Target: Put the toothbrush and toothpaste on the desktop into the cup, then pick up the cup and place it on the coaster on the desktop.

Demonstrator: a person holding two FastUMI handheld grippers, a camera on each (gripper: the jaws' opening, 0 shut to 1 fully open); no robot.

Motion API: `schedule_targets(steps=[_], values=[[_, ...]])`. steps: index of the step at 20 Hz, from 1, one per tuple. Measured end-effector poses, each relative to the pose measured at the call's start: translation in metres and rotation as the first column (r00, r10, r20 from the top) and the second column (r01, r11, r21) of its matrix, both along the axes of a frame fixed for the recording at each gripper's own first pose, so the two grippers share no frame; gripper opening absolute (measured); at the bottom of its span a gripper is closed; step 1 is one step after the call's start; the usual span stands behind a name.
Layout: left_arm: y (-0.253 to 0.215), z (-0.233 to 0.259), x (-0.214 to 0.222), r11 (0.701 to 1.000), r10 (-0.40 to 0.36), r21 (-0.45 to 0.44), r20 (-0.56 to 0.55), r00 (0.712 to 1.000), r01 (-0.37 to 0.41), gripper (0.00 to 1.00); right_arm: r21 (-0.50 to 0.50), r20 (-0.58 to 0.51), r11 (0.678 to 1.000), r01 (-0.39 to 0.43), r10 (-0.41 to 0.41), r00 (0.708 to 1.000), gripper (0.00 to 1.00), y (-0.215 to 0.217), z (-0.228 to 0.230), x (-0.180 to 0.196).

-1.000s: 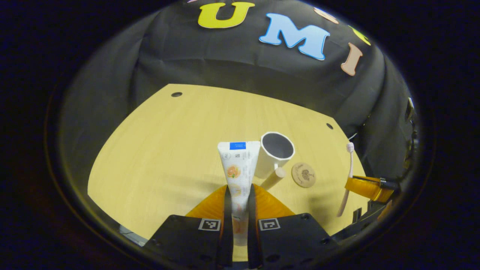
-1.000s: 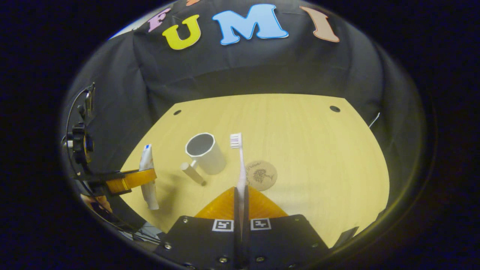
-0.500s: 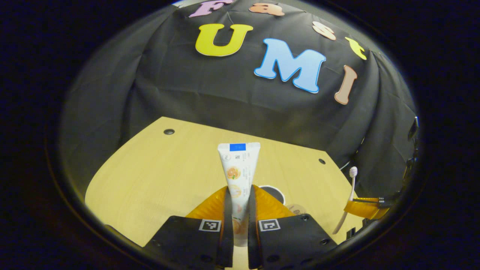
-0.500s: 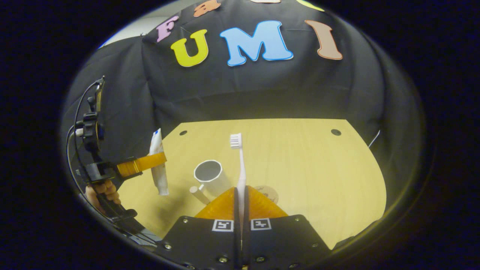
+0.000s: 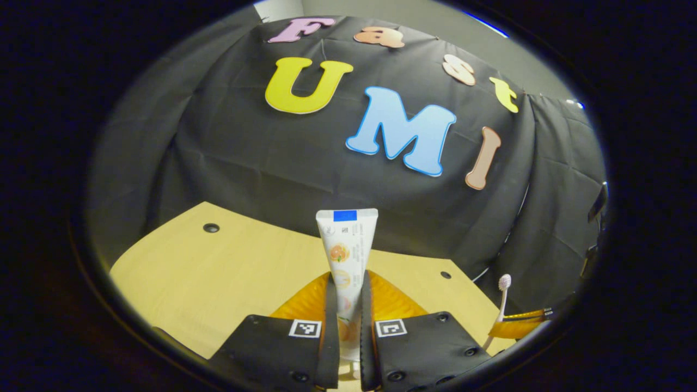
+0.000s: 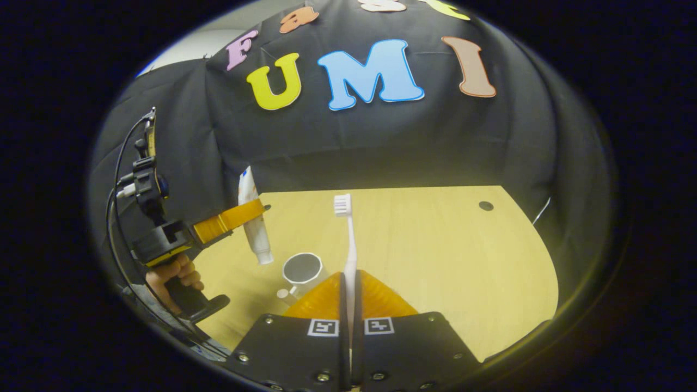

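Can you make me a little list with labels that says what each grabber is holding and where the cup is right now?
left gripper: shut on the white toothpaste tube, held up in the air, cap end down
right gripper: shut on the pale toothbrush with white bristles, bristle end pointing away
white cup with a wooden handle: standing open on the light wooden desktop, nothing inside that I can see
toothpaste and cup: in the right gripper view the tube hangs above and just left of the cup, not in it
hand: grips the left gripper's handle

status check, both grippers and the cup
Left gripper shut on toothpaste. Right gripper shut on toothbrush. Cup empty, upright on desktop.
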State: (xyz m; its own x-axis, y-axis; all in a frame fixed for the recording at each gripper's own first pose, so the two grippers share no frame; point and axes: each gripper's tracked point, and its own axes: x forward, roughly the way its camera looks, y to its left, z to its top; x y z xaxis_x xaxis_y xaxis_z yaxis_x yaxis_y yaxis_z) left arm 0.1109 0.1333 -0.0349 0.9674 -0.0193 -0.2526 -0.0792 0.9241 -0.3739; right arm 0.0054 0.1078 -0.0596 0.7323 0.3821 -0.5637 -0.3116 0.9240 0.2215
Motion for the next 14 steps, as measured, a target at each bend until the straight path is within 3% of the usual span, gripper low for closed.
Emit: schedule_targets(steps=[5, 14], values=[[-0.014, -0.011, 0.021, 0.999, -0.031, -0.027, 0.014, 0.999, 0.031, 0.22, -0.011, 0.0, 1.0, 0.0, 0.0, 1.0, 0.02, -0.003, -0.004, 0.003], [-0.032, -0.079, 0.026, 0.994, -0.085, 0.064, -0.112, 0.99, 0.093, 0.22, -0.012, -0.033, 1.0, 0.002, -0.002, 0.999, 0.03, -0.001, -0.014, -0.003]])
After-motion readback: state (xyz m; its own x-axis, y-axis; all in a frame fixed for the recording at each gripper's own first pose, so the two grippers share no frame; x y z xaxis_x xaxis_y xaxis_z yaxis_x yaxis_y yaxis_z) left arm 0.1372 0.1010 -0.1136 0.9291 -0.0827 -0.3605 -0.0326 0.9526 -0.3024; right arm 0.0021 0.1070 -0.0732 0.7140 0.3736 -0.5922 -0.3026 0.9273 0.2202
